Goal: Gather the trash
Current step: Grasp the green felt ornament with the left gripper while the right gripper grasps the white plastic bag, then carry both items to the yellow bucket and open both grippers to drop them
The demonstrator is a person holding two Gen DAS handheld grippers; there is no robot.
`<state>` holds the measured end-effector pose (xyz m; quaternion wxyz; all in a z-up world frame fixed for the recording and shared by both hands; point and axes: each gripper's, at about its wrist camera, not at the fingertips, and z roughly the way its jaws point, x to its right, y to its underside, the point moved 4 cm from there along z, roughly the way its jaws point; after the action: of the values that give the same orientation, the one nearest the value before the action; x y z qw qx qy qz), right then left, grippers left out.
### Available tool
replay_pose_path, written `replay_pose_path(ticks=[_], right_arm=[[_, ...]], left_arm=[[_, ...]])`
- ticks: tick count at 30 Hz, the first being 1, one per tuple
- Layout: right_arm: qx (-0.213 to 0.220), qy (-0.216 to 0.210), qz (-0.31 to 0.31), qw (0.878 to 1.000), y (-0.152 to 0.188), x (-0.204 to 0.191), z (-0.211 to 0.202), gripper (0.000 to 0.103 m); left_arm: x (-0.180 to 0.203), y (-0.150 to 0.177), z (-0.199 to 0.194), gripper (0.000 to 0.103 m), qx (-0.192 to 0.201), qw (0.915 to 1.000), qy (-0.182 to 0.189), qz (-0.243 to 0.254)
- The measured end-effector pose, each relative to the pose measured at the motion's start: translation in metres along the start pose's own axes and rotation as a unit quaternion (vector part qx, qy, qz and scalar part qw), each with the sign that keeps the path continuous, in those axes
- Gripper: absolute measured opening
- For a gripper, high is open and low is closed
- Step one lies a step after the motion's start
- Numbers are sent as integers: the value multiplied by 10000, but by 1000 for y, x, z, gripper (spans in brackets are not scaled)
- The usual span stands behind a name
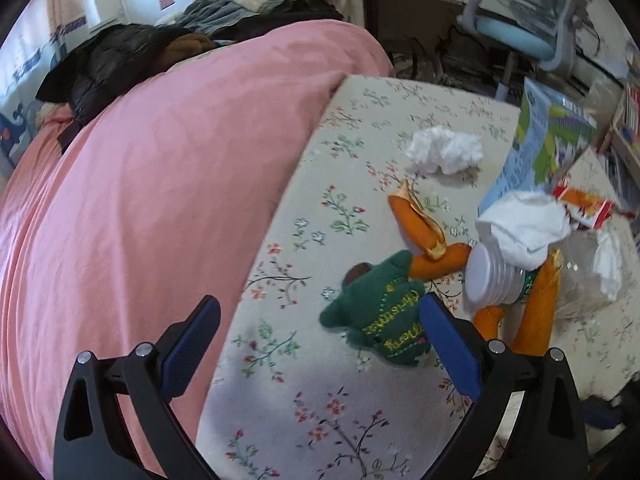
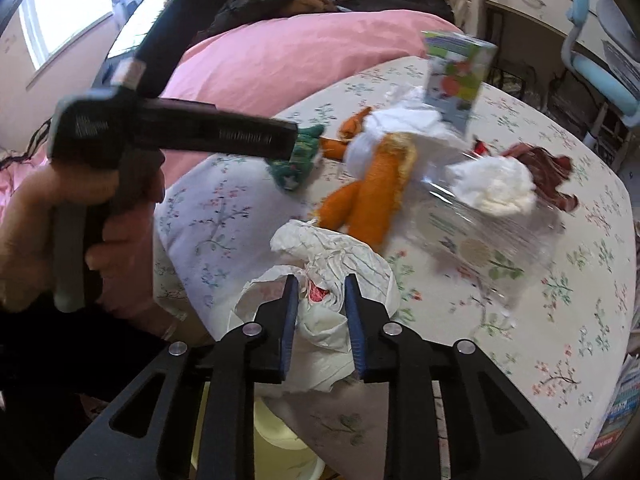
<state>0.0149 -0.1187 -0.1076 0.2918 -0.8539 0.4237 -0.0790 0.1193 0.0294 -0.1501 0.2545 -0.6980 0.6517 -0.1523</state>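
The right gripper point(image 2: 318, 312) has its jaws squeezed on a crumpled white bag point(image 2: 320, 264) at the desk's point(image 2: 560, 320) 6 o'clock edge. The left gripper point(image 1: 320, 344) hangs with jaws wide apart, holding nothing. Most trash is left: tissue point(image 1: 444, 150) at 1 o'clock, orange peel point(image 1: 420, 220), carton point(image 1: 532, 148); only the right view shows the bag.

**Stitched Lettering on the Green Toy**

We can read one word with fair confidence: "Christmas", stitched in yellow thread on the green plush toy point(image 1: 380, 316), seen upside down from the left wrist view. A second stitched word below it looks like "Merry", though we cannot be sure. The blue and green carton point(image 1: 532, 152) carries lines of small print, too blurred for us to read.
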Motion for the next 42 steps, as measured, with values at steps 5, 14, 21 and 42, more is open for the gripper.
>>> replay_pose_path(ticks=[5,14,21,42], right_arm=[[14,98,89,9999,3,15,-8,7],[-117,212,343,9991,7,29,-7,60],[-428,292,109,9986,16,24,10,35],[-994,-1275,-799,9836,85,-93,-37,34]], left_arm=[[13,1,13,91,-84,9998,70,179],[20,5,6,48,-152,9979,626,96],[8,-8,-44,48,380,9957,843,-113],[-8,8,-95,48,806,9857,1463,-236]])
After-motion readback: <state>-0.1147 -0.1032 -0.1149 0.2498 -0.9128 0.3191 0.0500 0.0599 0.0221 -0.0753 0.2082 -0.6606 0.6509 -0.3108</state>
